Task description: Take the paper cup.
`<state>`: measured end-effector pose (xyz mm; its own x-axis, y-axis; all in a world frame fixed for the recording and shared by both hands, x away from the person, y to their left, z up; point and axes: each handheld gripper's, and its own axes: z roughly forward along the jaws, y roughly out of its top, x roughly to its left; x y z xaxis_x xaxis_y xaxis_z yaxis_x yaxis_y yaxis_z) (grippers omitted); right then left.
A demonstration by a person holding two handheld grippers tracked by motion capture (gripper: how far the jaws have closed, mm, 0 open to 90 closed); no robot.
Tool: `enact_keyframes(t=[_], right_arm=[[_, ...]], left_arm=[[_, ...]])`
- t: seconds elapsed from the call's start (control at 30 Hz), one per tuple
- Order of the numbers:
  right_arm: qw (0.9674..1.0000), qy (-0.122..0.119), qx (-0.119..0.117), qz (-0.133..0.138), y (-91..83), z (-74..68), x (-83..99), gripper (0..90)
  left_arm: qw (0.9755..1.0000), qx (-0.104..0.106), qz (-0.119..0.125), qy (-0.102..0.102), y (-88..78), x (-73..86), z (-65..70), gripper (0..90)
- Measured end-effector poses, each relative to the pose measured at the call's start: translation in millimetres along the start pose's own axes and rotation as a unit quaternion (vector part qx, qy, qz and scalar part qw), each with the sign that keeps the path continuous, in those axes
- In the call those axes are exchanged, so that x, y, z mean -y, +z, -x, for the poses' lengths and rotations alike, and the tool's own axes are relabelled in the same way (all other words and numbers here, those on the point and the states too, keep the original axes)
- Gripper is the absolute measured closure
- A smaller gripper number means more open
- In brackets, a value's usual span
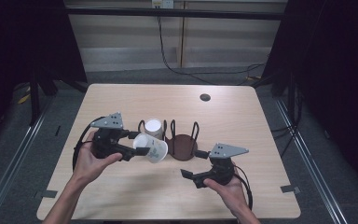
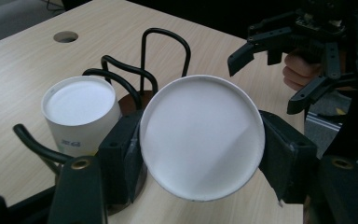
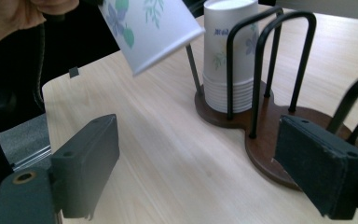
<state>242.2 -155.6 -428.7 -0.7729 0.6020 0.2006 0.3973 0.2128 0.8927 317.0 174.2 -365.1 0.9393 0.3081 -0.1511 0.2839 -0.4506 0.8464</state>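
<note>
While clamped across the cup (image 1: 151,148) in the left gripper (image 1: 137,143), tipped with long axis near level, base toward 9 o'clock. Rack (image 1: 182,148) with stack (image 1: 153,128) close by at 2 o'clock. Right gripper (image 1: 192,177) wide open, empty, well off at 4 o'clock.

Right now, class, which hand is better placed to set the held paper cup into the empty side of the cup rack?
Left. Its tongs already clamp the paper cup just beside the rack; the right tongs are open and empty.
</note>
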Motion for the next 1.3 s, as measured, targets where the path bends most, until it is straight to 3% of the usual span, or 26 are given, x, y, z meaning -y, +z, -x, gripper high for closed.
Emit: enact_keyframes(t=[0.1, 0.17, 0.23, 0.4, 0.53, 0.7, 0.77, 0.93, 1.2, 1.3], right_arm=[[1.0, -0.005, -0.007, 0.004, 1.2, 0.2, -6.9, 13.8], [0.9999, -0.01, -0.009, 0.004, 2.4, 0.7, -11.4, 14.1], [0.9998, -0.011, -0.016, 0.007, 3.6, 0.6, -15.4, 14.3], [0.9993, -0.029, -0.023, 0.001, 8.5, -3.4, -26.8, 13.8], [0.9987, -0.04, -0.032, -0.004, 11.5, -5.4, -35.3, 13.2], [0.998, -0.038, -0.05, 0.004, 14.7, -3.1, -43.1, 13.2], [0.9979, -0.033, -0.054, 0.016, 16.6, -1.5, -43.3, 13.2], [0.997, -0.028, -0.07, 0.014, 20.3, 0.4, -37.6, 13.5], [0.9951, -0.042, -0.089, 0.002, 28.4, -4.5, -26.9, 16.8], [0.9943, -0.05, -0.094, 0.001, 32.7, -6.9, -25.2, 17.9]], left_arm=[[1.0, 0.006, 0.001, 0.004, 4.9, 5.2, 0.7, 37.4], [0.9999, -0.004, 0.005, 0.014, 5.7, 7.4, 2.5, 37.5], [0.9999, 0.012, 0.005, 0.008, 7.8, 8.8, 1.7, 37.5], [0.9998, 0.014, -0.002, 0.012, 11.9, 14.5, 1.7, 37.5], [0.9998, 0.017, 0.012, 0.008, 9.8, 15.7, 2.8, 37.4], [0.9995, 0.03, 0.01, 0.007, 10.6, 15.5, 6.3, 37.5], [0.9993, 0.034, 0.007, 0.009, 13.1, 16.0, 8.5, 37.5], [0.9986, 0.052, 0.0, 0.005, 17.5, 15.5, 10.4, 37.5], [0.9971, 0.076, 0.006, 0.001, 16.2, 11.2, 14.6, 37.5], [0.9971, 0.076, 0.003, 0.0, 15.8, 11.8, 14.2, 37.5]])
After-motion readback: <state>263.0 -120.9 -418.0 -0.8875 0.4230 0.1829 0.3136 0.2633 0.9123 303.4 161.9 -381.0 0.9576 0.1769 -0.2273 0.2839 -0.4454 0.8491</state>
